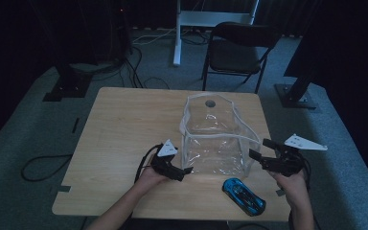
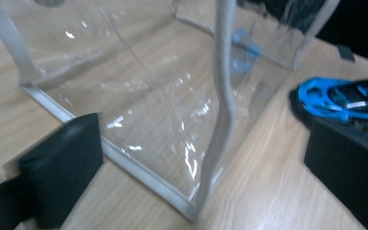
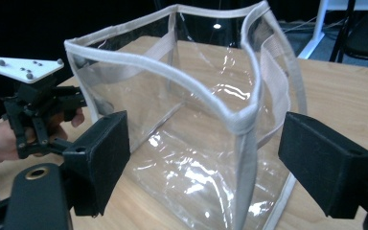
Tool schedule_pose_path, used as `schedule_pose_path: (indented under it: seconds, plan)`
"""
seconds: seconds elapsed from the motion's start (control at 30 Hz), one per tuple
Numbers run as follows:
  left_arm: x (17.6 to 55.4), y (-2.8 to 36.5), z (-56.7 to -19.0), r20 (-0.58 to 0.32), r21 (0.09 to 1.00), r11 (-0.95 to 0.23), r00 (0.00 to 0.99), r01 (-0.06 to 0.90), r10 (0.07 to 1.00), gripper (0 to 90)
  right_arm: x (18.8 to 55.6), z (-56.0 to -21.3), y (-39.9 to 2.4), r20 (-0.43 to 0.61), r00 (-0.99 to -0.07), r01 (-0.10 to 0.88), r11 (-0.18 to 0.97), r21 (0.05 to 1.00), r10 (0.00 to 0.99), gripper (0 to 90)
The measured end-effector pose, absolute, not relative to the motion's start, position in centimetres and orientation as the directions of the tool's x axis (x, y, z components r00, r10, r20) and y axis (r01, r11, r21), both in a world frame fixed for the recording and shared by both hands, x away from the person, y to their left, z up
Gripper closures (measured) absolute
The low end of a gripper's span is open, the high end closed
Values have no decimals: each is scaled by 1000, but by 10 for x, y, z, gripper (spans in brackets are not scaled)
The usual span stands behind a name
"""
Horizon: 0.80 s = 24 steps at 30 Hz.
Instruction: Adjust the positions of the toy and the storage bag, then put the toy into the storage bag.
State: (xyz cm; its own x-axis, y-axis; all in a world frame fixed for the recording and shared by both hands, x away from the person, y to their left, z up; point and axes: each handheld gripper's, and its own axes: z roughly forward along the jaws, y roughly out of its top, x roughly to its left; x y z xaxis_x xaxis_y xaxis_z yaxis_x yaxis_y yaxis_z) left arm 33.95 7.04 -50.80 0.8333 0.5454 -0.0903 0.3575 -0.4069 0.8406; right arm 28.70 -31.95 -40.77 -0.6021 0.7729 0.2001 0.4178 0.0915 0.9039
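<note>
A clear plastic bag (image 1: 218,136) with white trim stands open-topped in the middle of the wooden table (image 1: 124,124). A blue and black toy car (image 1: 243,195) lies near the table's front edge, just right of the bag's front corner. My left gripper (image 1: 182,171) is open at the bag's front left side; in the left gripper view its jaws (image 2: 206,177) flank the bag's bottom corner (image 2: 191,206), with the car (image 2: 345,98) beyond the right jaw. My right gripper (image 1: 260,149) is open at the bag's right side, its jaws (image 3: 213,160) straddling an upright trimmed corner (image 3: 242,124) without touching.
A black chair (image 1: 237,48) and a white desk leg (image 1: 177,33) stand behind the table. Cables (image 1: 43,165) lie on the grey carpet, and black stand bases (image 1: 297,96) sit at both far corners. The table's left half is bare wood.
</note>
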Motion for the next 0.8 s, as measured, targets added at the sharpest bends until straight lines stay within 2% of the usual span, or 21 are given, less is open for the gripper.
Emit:
schedule_pose_path:
  seconds: [0.17, 0.43, 0.8]
  plan:
    - [337, 74, -506, -80, 847, -399, 828, 351, 556, 3, 284, -409, -314, 181, -596, 429, 120, 895, 782, 130]
    - [337, 88, -509, -68, 840, -400, 803, 367, 593, 3, 271, -409, -321, 183, -637, 398, 117, 910, 749, 133]
    - [333, 111, -509, -58, 836, -392, 772, 384, 633, 3, 255, -436, -316, 177, -668, 449, 202, 870, 723, 135]
